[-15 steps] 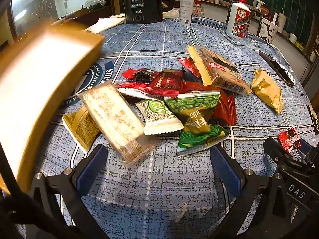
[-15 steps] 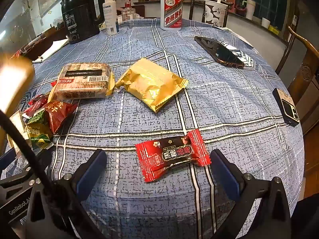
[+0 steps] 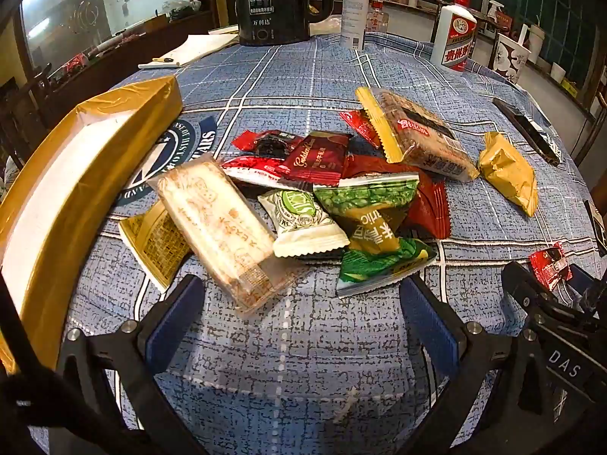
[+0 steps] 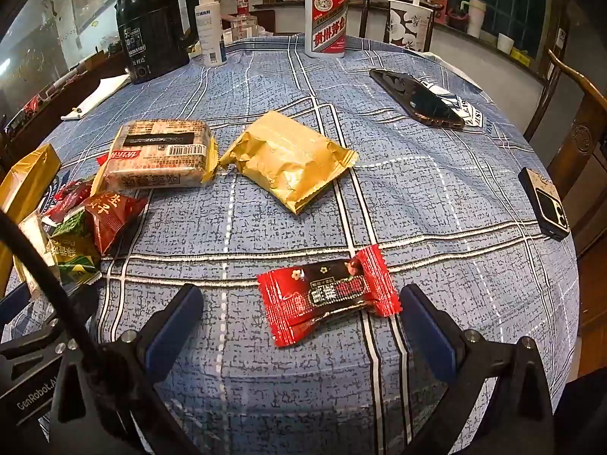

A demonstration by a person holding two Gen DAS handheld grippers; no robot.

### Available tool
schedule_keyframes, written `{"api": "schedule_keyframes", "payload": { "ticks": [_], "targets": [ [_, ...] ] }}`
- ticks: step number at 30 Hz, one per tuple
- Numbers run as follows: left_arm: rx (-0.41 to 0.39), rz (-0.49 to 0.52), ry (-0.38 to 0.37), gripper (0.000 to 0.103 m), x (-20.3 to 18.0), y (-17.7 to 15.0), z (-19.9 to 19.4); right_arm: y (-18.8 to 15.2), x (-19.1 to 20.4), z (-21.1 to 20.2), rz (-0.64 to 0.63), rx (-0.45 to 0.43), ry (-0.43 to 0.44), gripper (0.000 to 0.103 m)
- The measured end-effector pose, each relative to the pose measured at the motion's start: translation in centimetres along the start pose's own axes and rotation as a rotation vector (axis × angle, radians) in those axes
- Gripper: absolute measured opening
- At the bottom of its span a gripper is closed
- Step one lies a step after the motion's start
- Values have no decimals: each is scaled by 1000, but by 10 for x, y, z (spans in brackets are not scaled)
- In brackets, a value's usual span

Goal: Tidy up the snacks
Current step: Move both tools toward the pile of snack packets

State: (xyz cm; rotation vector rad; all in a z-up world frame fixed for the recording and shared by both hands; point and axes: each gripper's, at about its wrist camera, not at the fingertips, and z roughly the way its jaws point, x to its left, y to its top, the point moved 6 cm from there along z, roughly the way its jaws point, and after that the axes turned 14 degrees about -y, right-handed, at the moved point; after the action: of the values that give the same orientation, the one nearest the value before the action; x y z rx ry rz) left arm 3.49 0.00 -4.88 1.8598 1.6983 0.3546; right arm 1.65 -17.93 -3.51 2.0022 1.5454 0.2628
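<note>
A red candy (image 4: 329, 295) lay crosswise on the bench (image 4: 436, 204), just ahead of the right gripper (image 4: 303, 322), toward its right finger; fingers fully spread, empty. The left gripper (image 3: 303, 322), equally wide and empty, faced the snack pile (image 3: 303, 204) beside the gold box (image 3: 76, 189).

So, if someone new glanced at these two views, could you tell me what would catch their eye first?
Probably the jumbled heap of bright snack packets in the middle of the blue checked tablecloth, with the gold-sided box at its left. In the right wrist view, a lone red candy wrapper lies just ahead of the open right gripper, with a crinkled gold packet farther back. At the table's far edge stand a black kettle and a white bottle with a red label.
</note>
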Motion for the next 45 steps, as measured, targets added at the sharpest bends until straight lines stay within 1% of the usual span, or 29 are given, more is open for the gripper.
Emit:
{"api": "schedule_keyframes", "payload": {
  "ticks": [10, 16, 23, 24, 26, 27, 29, 31, 33, 36, 37, 39, 45],
  "targets": [
    [1, 3, -1, 103, 0, -1, 0, 0, -1, 0, 2, 0, 1, 103],
    [48, 65, -49, 103, -4, -11, -8, -4, -1, -1, -9, 11, 12, 103],
    [94, 129, -98, 103, -7, -14, -11, -6, 1, -4, -20, 34, 12, 103],
    [103, 132, -103, 102, -8, -15, -12, -7, 2, -5, -24, 34, 12, 103],
    [105, 139, -115, 98, -9, -19, -17, -7, 2, -5, -31, 35, 16, 103],
    [98, 138, -122, 95, -9, -21, -21, -8, 2, -6, -34, 36, 17, 103],
    [72, 143, -130, 95, -8, -23, -30, -8, 1, -6, -35, 41, 12, 103],
    [29, 143, -136, 95, -6, -25, -44, -9, -1, -7, -39, 52, -3, 102],
    [-12, 122, -159, 95, -2, -26, -59, -9, -3, -12, -46, 43, -27, 102],
    [-60, 115, -162, 92, 5, -25, -78, -6, -5, -28, -44, -4, -35, 101],
    [-69, 119, -158, 90, 8, -25, -83, -3, -5, -37, -46, -34, -35, 101],
    [-98, 123, -138, 90, 13, -24, -94, 1, -5, -53, -44, -77, -34, 101],
    [-182, 96, -135, 90, 34, -20, -122, 11, 7, -94, -38, -178, 16, 101]
  ]
}}
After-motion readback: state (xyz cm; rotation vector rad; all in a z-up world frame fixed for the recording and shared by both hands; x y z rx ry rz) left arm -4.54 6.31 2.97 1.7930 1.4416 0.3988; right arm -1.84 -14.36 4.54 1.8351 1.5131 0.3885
